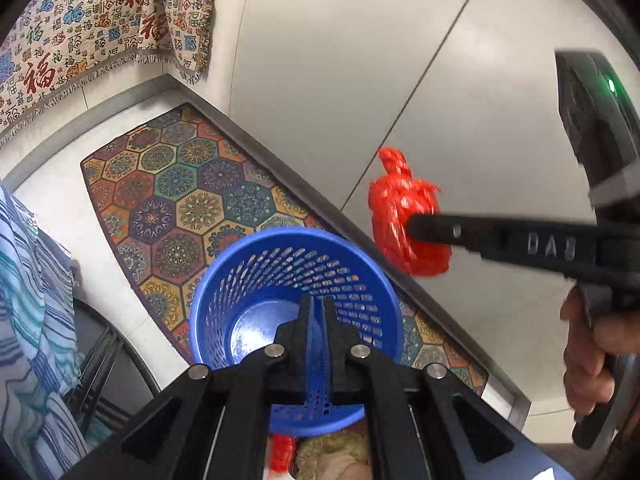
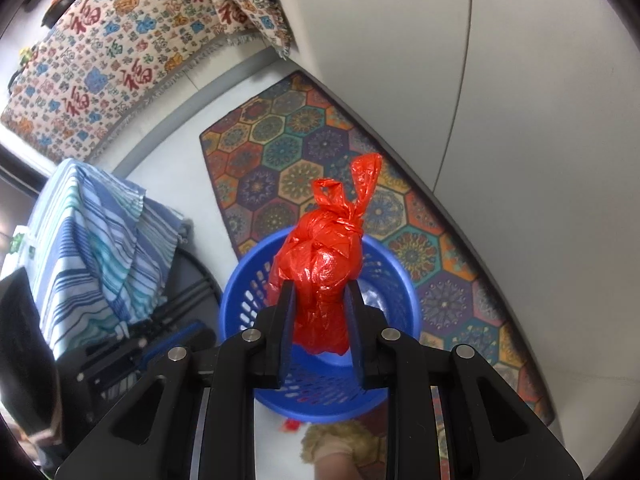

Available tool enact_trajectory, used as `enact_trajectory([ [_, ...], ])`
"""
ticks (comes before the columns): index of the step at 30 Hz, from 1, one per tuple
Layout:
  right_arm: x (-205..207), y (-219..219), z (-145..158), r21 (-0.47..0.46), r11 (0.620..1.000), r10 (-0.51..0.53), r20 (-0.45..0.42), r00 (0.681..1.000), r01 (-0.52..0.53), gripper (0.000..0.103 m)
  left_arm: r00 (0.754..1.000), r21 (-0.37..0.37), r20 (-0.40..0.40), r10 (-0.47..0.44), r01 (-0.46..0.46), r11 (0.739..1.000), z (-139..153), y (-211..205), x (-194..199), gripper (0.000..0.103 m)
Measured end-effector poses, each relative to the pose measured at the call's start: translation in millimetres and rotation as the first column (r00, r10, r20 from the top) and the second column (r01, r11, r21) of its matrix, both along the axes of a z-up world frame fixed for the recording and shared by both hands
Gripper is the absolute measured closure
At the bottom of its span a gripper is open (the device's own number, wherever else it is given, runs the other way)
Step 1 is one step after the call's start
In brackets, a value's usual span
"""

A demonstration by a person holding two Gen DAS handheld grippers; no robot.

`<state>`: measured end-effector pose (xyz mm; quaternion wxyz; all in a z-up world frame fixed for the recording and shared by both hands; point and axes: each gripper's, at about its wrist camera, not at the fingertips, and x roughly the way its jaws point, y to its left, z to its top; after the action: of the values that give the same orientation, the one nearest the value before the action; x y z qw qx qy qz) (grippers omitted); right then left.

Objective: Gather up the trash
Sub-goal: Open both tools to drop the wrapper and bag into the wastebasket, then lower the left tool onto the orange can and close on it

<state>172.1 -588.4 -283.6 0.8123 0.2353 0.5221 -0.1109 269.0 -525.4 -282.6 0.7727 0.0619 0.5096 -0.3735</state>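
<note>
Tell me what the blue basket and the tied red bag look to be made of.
Blue basket: seemingly moulded plastic, glossy; rows of punched slots in its wall, sheen on the solid floor.
Red bag: thin plastic film, shiny and crinkled; knotted at the top with loose ears. The right tongs pinch it, the left tongs clamp the basket's rim.

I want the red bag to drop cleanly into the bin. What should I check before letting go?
1. Right tongs clamped on the red bag: ok.
2. Left tongs pinching the blue bin wall: ok.
3. Bin mouth open and unobstructed: ok.
4. Bin floor bare, room for the bag: ok.
5. Bag above the opening: cannot tell; the right view shows it over the bin, the left view shows it beside the rim.
6. Bag knot tied: ok.
</note>
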Motion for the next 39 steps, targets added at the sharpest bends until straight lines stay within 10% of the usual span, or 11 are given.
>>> enact_trajectory([
  [3,0.5,2.9,-1.6,0.013,1.0,0.025,-0.01,1.0,-0.025,0.078,1.0,-0.016,0.017,0.011,-0.011,1.0,10.2,6.7,2.9,0.099],
  [6,0.3,6.0,-0.5,0.0,1.0,0.026,-0.009,1.0,-0.026,0.05,0.999,-0.026,0.026,0.043,-0.042,0.999,21.6,15.3,5.5,0.094],
  [10,-3.7,12.0,10.0,-0.032,0.999,0.021,0.028,0.999,-0.02,0.042,0.994,-0.042,0.054,0.092,-0.09,0.995,40.6,36.0,6.6,0.06],
  [14,-7.7,27.4,26.7,-0.128,0.992,0.016,0.071,0.997,-0.007,0.028,0.987,-0.067,0.081,0.142,-0.136,0.988,68.5,73.9,-4.2,0.052],
  [22,-2.7,158.3,100.1,-0.321,0.944,0.159,0.243,0.957,-0.075,0.005,0.947,-0.016,0.197,0.252,-0.254,0.967,124.6,206.9,-55.5,0.041],
  [31,74.4,386.9,87.4,-0.241,0.907,0.387,0.151,0.91,-0.346,0.004,0.776,0.099,0.293,0.559,-0.606,0.789,136.8,413.6,-74.8,0.041],
  [39,147.9,424.8,54.1,-0.311,0.919,0.286,0.11,0.952,-0.24,0.0,0.654,0.126,0.289,0.699,-0.749,0.65,105.7,517.3,-54.3,0.039],
])
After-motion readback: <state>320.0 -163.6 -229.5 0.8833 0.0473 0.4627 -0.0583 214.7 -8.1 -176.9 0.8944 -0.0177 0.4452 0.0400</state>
